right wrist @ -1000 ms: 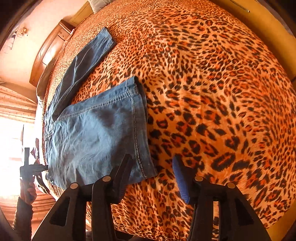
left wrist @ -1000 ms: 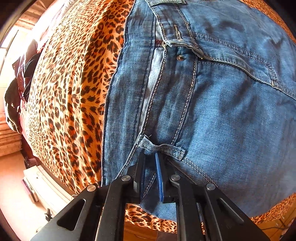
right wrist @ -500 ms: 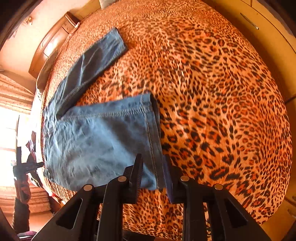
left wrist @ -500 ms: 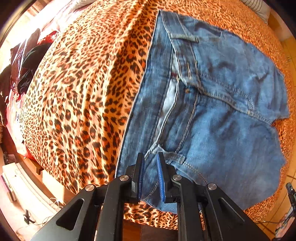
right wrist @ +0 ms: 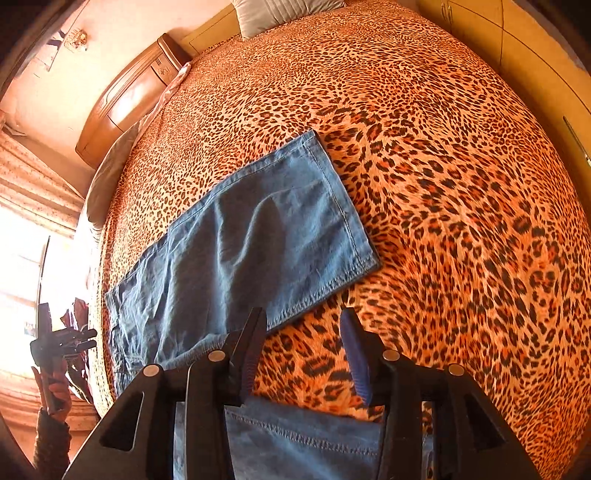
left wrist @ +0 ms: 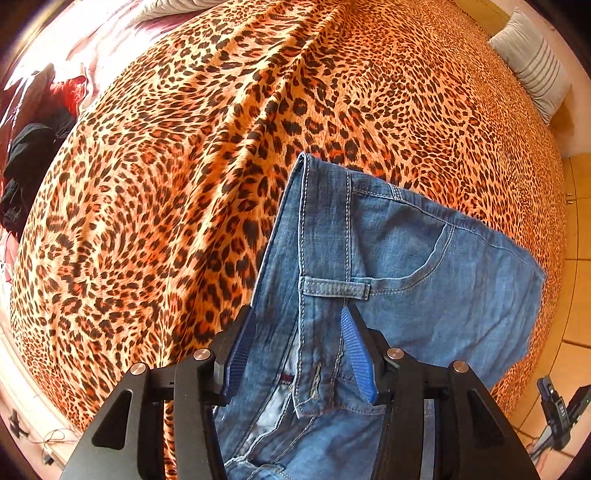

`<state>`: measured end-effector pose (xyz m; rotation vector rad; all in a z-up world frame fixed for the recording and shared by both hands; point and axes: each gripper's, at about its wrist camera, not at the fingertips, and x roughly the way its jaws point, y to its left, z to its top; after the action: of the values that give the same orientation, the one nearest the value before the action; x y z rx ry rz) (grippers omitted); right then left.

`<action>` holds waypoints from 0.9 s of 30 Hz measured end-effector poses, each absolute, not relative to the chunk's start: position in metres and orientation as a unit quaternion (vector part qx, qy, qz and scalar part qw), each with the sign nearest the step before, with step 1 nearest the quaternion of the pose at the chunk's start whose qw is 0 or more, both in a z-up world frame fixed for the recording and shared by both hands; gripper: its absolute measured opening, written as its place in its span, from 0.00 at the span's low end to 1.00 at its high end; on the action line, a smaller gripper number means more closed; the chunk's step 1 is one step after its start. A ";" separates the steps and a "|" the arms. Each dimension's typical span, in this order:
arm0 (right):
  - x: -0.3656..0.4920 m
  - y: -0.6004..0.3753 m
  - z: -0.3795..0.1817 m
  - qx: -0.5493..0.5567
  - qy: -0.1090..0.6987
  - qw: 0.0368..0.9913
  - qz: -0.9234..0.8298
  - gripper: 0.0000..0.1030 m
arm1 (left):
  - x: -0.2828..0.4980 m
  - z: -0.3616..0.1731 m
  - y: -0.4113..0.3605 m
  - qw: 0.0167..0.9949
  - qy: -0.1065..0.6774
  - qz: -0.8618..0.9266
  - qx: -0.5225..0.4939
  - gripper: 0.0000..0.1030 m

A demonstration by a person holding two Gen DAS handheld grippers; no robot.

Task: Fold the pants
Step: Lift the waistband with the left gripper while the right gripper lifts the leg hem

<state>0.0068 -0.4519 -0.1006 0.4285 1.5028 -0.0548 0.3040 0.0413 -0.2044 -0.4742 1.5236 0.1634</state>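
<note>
Blue denim pants lie on a leopard-print bedspread [left wrist: 166, 184]. In the left wrist view the waistband, a belt loop and a front pocket of the pants [left wrist: 406, 266] lie flat under and ahead of my left gripper [left wrist: 297, 343], which is open and holds nothing. In the right wrist view one pant leg [right wrist: 258, 236] lies across the bedspread [right wrist: 443, 184], its hem to the right. My right gripper [right wrist: 303, 350] is open and empty above the bedspread, with a second denim edge [right wrist: 295, 435] below its fingers. The left gripper shows far left in that view [right wrist: 59, 343].
A striped pillow [left wrist: 532, 62] lies at the head of the bed and shows in the right wrist view [right wrist: 280, 11]. Dark and red clothes [left wrist: 29, 140] are heaped at the left bed edge. A wooden headboard [right wrist: 129, 96] and wardrobe doors [right wrist: 517, 55] flank the bed.
Both grippers have let go of the denim and opened. The pants have dropped flat onto the bedspread, and both grippers have drawn back above them.
</note>
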 end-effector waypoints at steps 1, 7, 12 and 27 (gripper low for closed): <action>0.017 -0.456 -0.109 0.188 0.679 0.709 -0.035 0.43 | 0.319 -0.206 0.049 0.693 0.687 0.073 -0.206 0.46; 0.045 -0.481 -0.166 0.174 0.703 0.682 -0.094 0.52 | 0.342 -0.241 0.049 0.681 0.700 0.082 -0.197 0.46; 0.047 -0.470 -0.191 0.127 0.728 0.670 -0.076 0.04 | 0.348 -0.249 0.026 0.681 0.709 0.096 -0.156 0.32; 0.049 -0.501 -0.171 0.186 0.699 0.689 -0.043 0.23 | 0.377 -0.234 0.068 0.714 0.660 0.097 -0.212 0.31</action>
<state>0.0490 -0.5008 -0.1706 0.4160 1.5640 -0.0972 0.3773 0.0685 -0.2344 -0.4703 1.4611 0.2150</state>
